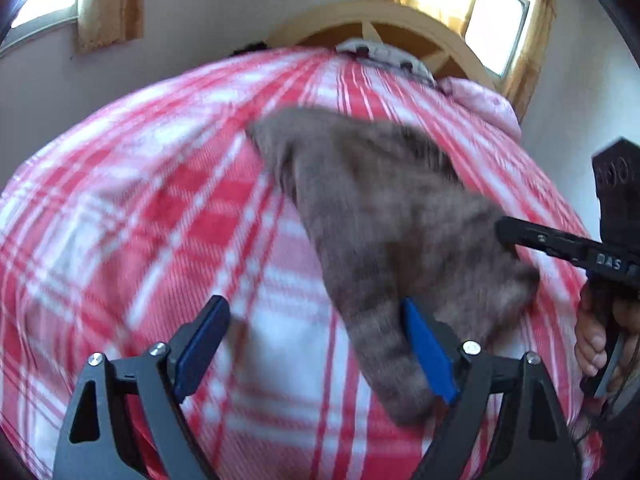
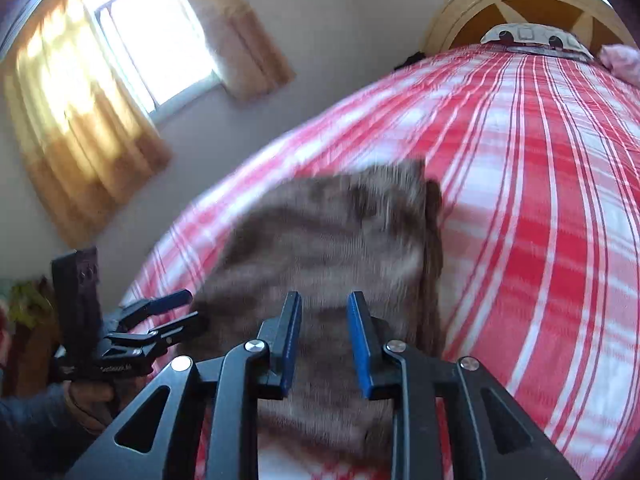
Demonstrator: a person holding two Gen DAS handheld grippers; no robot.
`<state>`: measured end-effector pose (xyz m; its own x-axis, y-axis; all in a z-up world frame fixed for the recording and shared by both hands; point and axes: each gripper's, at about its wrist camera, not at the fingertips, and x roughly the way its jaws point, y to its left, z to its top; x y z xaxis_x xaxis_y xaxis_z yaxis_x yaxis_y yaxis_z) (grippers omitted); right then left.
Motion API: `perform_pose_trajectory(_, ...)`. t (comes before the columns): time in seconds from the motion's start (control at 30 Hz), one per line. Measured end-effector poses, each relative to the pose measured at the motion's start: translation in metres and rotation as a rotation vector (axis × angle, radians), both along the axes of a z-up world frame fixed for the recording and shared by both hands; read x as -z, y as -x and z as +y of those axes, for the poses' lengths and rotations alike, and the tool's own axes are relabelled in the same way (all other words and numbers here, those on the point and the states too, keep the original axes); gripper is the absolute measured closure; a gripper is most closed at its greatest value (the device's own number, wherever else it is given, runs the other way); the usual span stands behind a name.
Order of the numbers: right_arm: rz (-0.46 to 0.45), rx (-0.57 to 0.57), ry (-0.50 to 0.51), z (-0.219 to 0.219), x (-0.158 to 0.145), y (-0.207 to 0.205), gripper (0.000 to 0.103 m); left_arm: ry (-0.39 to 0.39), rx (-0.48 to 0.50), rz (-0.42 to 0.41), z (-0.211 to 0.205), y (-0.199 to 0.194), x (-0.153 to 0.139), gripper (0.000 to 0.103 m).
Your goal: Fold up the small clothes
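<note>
Brown striped cloth [image 1: 384, 216] lying on the bed with the red and white checked cover [image 1: 140, 220], folded over, one edge doubled along its right side in the right wrist view. Left gripper [image 1: 316, 344] spread wide, blue pads well apart, nothing pinched; one pad just touching the near end of the cloth. Right gripper [image 2: 324, 340] low over the cloth, pads close together with a small gap; hard to tell if any cloth is caught between. Wooden headboard [image 2: 520, 4] at the far end, yellow curtains [image 2: 80, 120] by the window. Everything blurred.
</note>
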<state>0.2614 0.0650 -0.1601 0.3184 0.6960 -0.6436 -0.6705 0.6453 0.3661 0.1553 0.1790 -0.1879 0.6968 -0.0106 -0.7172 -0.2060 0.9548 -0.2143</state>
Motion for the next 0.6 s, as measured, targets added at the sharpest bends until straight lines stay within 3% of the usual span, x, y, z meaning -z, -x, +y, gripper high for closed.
perform_pose_trajectory(0.07, -0.011, 0.0, 0.154, 0.012, 0.024, 0.007, 0.077, -0.088, -0.002, -0.041, -0.012, 0.009, 0.003, 0.011)
perform_pose_trajectory(0.1, -0.051, 0.0, 0.174, 0.013, 0.029, 0.014, 0.077, -0.091, -0.005, -0.042, -0.013, 0.011, 0.001, 0.011)
perform_pose_trajectory(0.13, -0.085, 0.005, 0.164, 0.011, 0.028, 0.021, 0.077, -0.073, -0.007, -0.035, -0.013, 0.012, -0.001, 0.011)
perform_pose_trajectory(0.27, -0.055, 0.075, 0.124, -0.011, 0.013, 0.038, 0.077, -0.053, -0.019, -0.012, -0.012, 0.023, -0.013, 0.011)
perform_pose_trajectory(0.4, -0.107, 0.139, 0.102, -0.035, -0.014, 0.072, 0.076, -0.095, -0.024, -0.048, -0.02, 0.042, -0.034, 0.011)
perform_pose_trajectory(0.43, -0.13, 0.162, 0.087, -0.043, -0.024, 0.084, 0.072, -0.11, -0.024, -0.061, -0.023, 0.047, -0.04, 0.01)
perform_pose_trajectory(0.53, -0.197, 0.218, 0.032, -0.055, -0.049, 0.112, 0.044, -0.157, -0.021, -0.117, -0.032, 0.062, -0.059, 0.005)
perform_pose_trajectory(0.6, -0.259, 0.247, -0.008, -0.057, -0.066, 0.132, 0.039, -0.17, -0.026, -0.16, -0.033, 0.069, -0.071, 0.004)
